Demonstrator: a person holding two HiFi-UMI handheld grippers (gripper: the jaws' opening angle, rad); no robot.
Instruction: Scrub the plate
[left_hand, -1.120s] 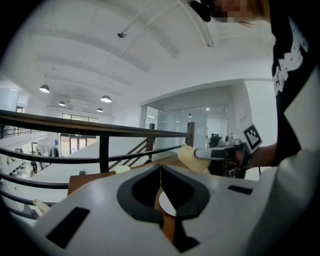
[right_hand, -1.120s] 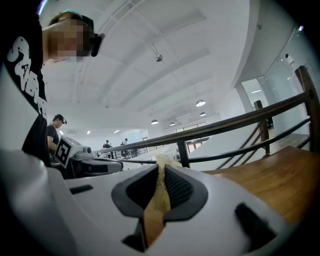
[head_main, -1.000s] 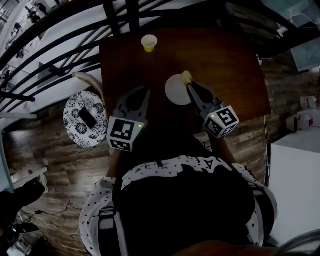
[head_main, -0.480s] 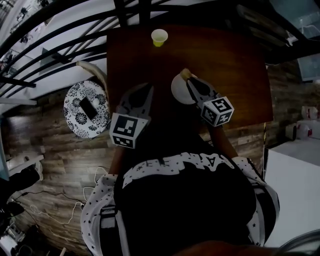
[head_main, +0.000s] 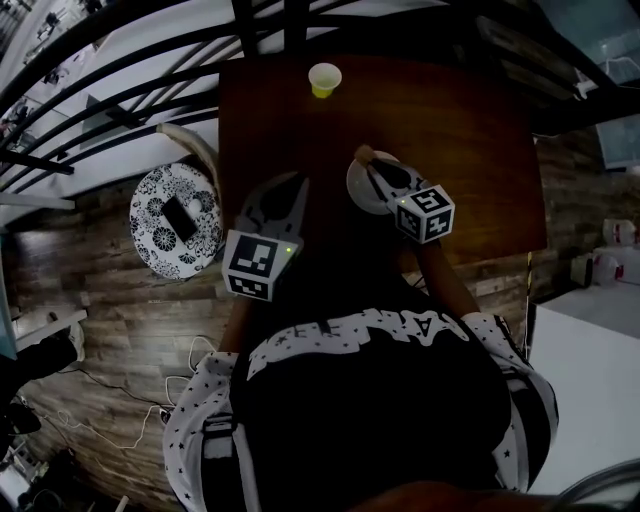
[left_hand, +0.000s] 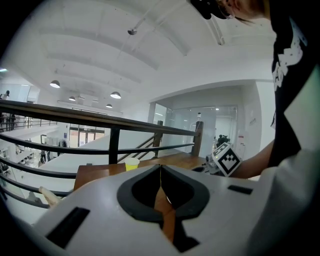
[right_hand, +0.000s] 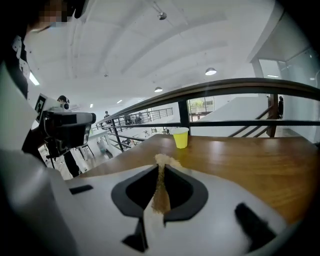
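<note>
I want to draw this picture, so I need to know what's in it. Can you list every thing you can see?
Brown wooden table: one, brown, in front of the person.
Round white plate: one, white, on the table under the right gripper.
Tan scrubbing pad: one, tan, clamped in the right gripper, over the plate's far rim.
Small yellow paper cup: one, yellow, near the table's far edge.
Round black-and-white patterned stool: one, on the floor left of the table.
Flat black rectangle: one, perhaps a phone, lying on the stool.
Black metal railing: one, black, beyond the table.
Left gripper: one, white and black, jaws together, empty.
Right gripper: one, white and black, shut on the pad.
</note>
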